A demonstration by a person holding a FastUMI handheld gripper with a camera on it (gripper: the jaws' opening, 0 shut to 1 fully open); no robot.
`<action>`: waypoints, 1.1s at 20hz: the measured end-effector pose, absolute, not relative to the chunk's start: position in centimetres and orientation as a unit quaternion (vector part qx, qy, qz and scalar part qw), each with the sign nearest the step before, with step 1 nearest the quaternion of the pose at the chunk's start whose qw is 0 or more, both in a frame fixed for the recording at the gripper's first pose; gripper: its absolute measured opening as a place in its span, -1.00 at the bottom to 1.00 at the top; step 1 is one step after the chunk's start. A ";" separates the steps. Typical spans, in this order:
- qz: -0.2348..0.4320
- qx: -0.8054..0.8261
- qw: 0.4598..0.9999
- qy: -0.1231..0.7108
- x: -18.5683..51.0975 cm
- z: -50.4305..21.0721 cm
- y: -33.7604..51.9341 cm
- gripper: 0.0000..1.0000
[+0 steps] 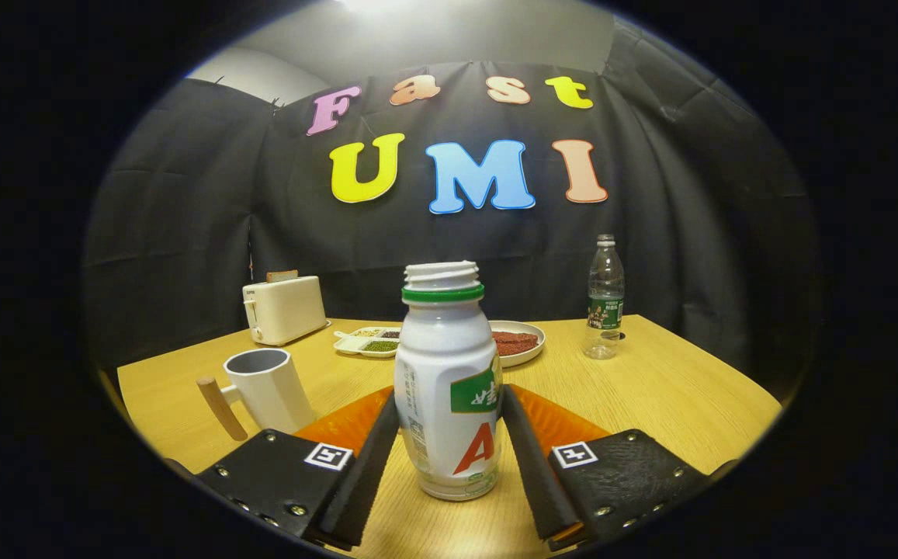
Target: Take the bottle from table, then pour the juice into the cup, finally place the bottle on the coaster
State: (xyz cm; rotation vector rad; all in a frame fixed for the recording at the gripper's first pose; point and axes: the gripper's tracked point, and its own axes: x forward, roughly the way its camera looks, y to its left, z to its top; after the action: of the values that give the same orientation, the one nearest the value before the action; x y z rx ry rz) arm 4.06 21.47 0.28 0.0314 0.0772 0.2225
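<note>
we are closing our gripper (449, 435) on the uncapped white juice bottle (449, 388), both fingers pressing its sides as it stands on the table (674, 388). next, lifting and tilting toward the mug (262, 388) left of the bottle.

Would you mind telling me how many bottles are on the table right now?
2: a white bottle stands upright between the tongs' fingers, cap off; a clear water bottle stands beyond, beside the plate. None seems hidden.
</note>
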 end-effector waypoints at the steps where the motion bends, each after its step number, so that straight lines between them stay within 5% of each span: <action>1: 0.103 0.010 0.994 0.044 4.1 0.0 21.3 0.57; 6: 0.101 -0.014 0.994 0.050 4.4 0.3 21.8 0.42; 22: 0.046 -0.277 0.960 0.020 5.2 3.9 23.8 0.42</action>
State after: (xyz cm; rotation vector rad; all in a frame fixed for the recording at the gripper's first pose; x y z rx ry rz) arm 5.19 23.75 3.88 -0.5606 0.0407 0.0925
